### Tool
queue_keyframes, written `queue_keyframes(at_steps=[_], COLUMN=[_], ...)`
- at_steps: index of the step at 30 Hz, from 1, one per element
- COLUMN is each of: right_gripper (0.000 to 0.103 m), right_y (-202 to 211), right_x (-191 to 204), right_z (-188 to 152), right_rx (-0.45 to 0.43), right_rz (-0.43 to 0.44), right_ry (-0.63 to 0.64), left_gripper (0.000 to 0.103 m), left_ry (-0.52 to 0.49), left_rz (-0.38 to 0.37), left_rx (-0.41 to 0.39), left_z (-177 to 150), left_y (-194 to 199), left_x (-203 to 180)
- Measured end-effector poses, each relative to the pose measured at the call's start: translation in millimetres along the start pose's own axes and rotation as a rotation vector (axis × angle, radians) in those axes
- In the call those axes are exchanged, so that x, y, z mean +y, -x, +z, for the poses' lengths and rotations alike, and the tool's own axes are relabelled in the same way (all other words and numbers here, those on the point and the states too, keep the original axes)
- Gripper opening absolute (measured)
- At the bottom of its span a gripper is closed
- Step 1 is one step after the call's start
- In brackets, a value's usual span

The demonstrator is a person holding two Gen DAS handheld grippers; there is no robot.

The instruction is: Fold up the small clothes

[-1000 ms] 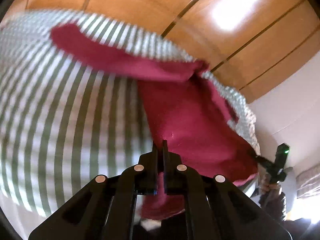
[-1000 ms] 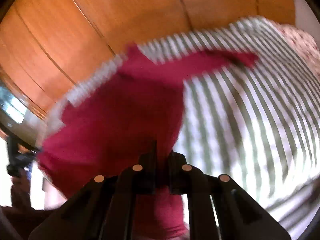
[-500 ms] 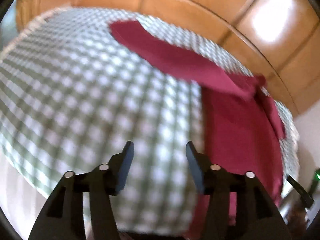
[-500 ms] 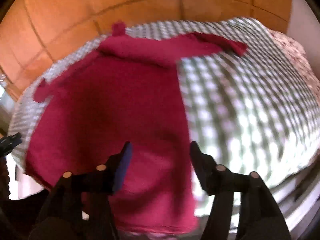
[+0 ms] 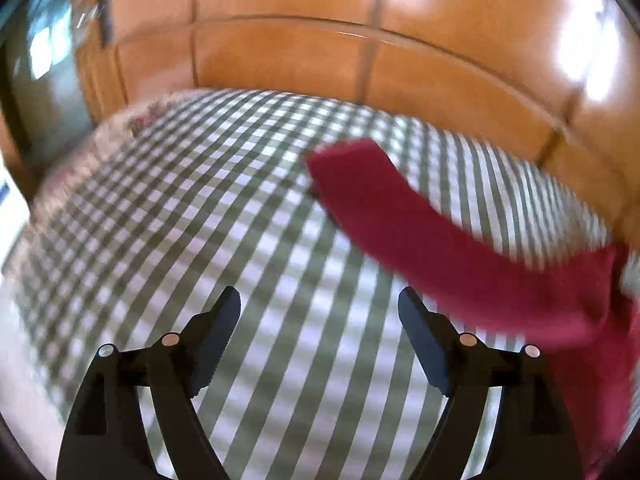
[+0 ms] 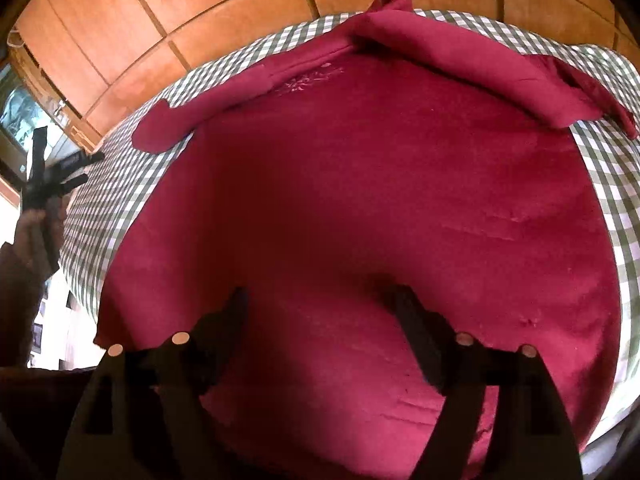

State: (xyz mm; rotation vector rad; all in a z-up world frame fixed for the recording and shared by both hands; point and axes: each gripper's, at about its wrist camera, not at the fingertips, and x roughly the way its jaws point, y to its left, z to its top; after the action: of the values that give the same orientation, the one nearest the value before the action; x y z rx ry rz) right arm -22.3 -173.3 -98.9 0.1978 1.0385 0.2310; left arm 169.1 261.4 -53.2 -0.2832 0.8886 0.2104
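Observation:
A dark red long-sleeved top [image 6: 360, 208] lies spread flat on a green-and-white checked cloth [image 6: 120, 184], both sleeves stretched out at the far end. My right gripper [image 6: 322, 300] is open and empty, just above the top's near hem. My left gripper [image 5: 319, 300] is open and empty over bare checked cloth [image 5: 200, 220]; one red sleeve [image 5: 400, 224] runs to its right. The left gripper also shows far left in the right wrist view [image 6: 52, 176], held in a hand.
Wooden panelled wall [image 6: 200, 12] stands behind the surface. A floral fabric edge [image 5: 120, 128] lies at the far left of the cloth. A window [image 5: 44, 44] shows at upper left.
Both grippers let go of the red top and opened. The top now lies flat. The left gripper has swung left over bare cloth; the right stays over the hem.

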Motion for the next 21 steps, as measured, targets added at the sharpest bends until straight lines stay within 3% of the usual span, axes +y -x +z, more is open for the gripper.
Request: queue_keyframes(at_steps=[3, 5, 8, 11, 14, 15, 17, 19, 20, 21], right_gripper=[0.077, 0.079, 0.085, 0.09, 0.093, 0.094, 0.098, 0.099, 0.099, 0.099], right_y=[-5, -10, -17, -22, -26, -28, -31, -33, -34, -35], right_x=[-5, -3, -1, 3, 4, 5, 7, 9, 10, 11], right_z=[5, 9, 12, 15, 16, 16, 18, 20, 20, 21], right_rx=[0.01, 0.018, 0.026, 0.031, 0.032, 0.033, 0.037, 0.038, 0.037, 0.034], right_rz=[-0.003, -0.008, -0.019, -0.03, -0.047, -0.055, -0.065, -0.079, -0.084, -0.09], right_ry=[-0.019, -0.023, -0.015, 0.002, 0.018, 0.024, 0.031, 0.048, 0.051, 0.054], left_gripper=[0.08, 0.08, 0.08, 0.08, 0.077, 0.071, 0.042, 0.03, 0.01, 0.009], left_ry=[0.104, 0.083, -0.076, -0.261, -0.313, -0.299, -0.244, -0.21, -0.233, -0.253], left_rz=[0.0, 0.028, 0.107, 0.169, 0.166, 0.151, 0.107, 0.079, 0.056, 0.054], left_rx=[-0.008, -0.026, -0.04, -0.005, 0.047, 0.06, 0.128, 0.159, 0.14, 0.135], left_z=[33, 52, 79, 96, 107, 109, 110, 106, 102, 100], left_y=[-22, -32, -55, -85, -115, -121, -141, -151, -148, -145], left_x=[11, 7, -17, -39, -45, -44, -38, -33, -36, -38])
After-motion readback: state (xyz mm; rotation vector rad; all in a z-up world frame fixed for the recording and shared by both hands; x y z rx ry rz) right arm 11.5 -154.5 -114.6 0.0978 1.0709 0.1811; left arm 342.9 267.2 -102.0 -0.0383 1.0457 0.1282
